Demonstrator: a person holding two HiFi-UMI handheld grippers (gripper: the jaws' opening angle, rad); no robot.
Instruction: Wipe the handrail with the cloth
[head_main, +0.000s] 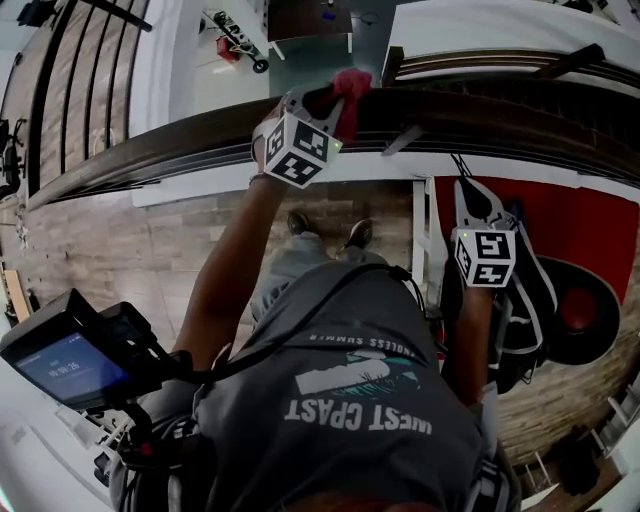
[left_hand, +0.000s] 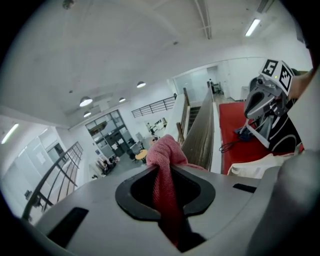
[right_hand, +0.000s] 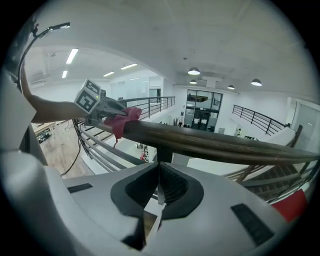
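Pinching cloth (head_main: 352, 88) on handrail (head_main: 470, 118), L hand-held gripper (head_main: 322, 102), arm (head_main: 226, 268) outstretched fwd

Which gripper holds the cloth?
The left gripper, shut on the red cloth at the wooden handrail; the right gripper is shut and empty.

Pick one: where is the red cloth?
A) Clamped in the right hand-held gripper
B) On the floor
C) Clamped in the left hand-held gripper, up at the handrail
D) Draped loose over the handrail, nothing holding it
C: the left gripper view shows the red cloth pinched between the jaws of the left hand-held gripper, which the head view places at the handrail. The right hand-held gripper is shut on nothing.
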